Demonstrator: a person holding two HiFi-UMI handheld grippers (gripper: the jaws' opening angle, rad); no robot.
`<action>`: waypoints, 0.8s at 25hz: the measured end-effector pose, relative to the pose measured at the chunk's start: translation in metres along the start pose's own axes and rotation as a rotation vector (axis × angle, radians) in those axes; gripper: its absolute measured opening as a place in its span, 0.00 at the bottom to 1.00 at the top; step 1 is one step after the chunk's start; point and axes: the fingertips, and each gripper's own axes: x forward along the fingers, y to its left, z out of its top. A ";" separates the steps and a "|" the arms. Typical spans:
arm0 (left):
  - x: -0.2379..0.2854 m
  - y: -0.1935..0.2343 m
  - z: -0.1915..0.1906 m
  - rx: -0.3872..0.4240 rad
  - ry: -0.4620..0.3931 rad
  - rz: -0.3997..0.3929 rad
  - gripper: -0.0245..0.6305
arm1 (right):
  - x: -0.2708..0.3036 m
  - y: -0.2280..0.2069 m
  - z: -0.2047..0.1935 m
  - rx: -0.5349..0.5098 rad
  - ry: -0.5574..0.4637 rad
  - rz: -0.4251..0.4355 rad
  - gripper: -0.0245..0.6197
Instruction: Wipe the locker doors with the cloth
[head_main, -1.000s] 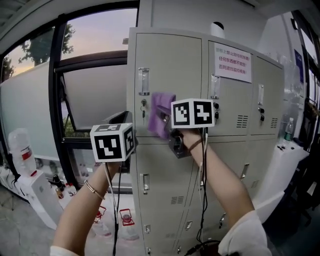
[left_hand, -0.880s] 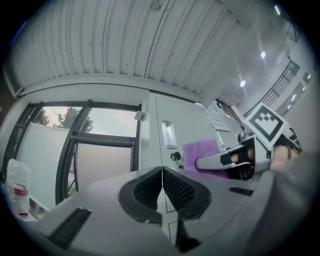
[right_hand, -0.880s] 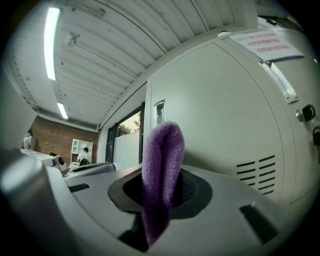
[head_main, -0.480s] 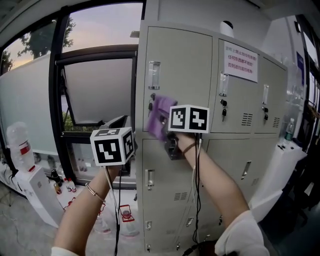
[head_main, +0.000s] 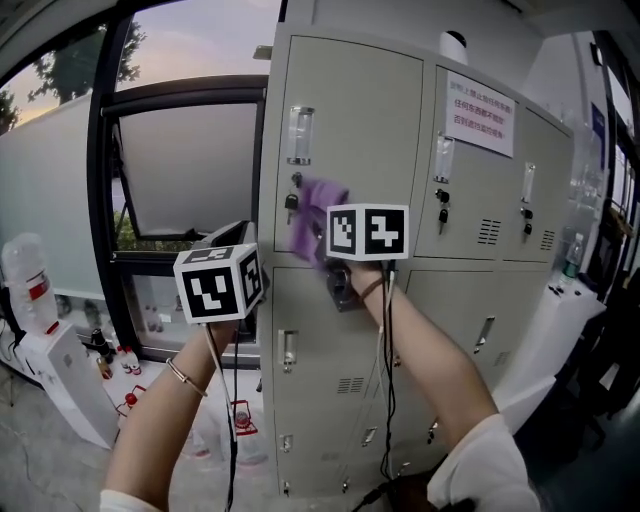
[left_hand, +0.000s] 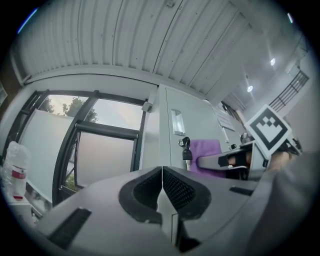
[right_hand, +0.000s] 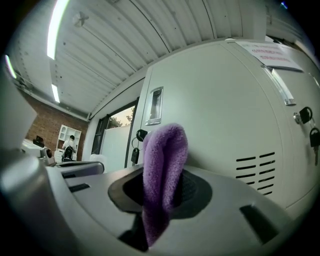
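Note:
A purple cloth (head_main: 316, 214) (right_hand: 162, 175) is pinched in my right gripper (head_main: 325, 240), folded over the jaws and pressed against the upper left locker door (head_main: 355, 150) (right_hand: 220, 110), close to its key lock (head_main: 291, 203). From the left gripper view the cloth (left_hand: 209, 155) shows beside that keyed lock (left_hand: 186, 148). My left gripper (left_hand: 162, 187) is shut with nothing between its jaws; it hangs lower left of the cloth (head_main: 240, 262), away from the door, pointing at the window side.
Beige lockers stand in a row with a paper notice (head_main: 478, 101) on the middle door. A large window (head_main: 180, 165) is left of them. White water-dispenser units (head_main: 60, 370) stand at the left wall and another at the right (head_main: 555, 320).
The cloth and my right gripper have stayed by the key lock on the upper left door, shifting slightly upward. The head camera drifted, so the lockers sit a bit differently. The left gripper barely moved.

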 end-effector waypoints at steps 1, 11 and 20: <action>0.002 -0.002 0.001 -0.001 -0.002 -0.001 0.05 | -0.001 -0.002 0.000 -0.006 0.003 -0.001 0.16; 0.014 -0.039 -0.007 -0.007 0.002 -0.044 0.05 | -0.015 -0.029 0.000 -0.030 0.016 -0.020 0.16; 0.024 -0.074 -0.012 -0.022 0.000 -0.076 0.05 | -0.038 -0.074 0.003 -0.015 0.008 -0.055 0.16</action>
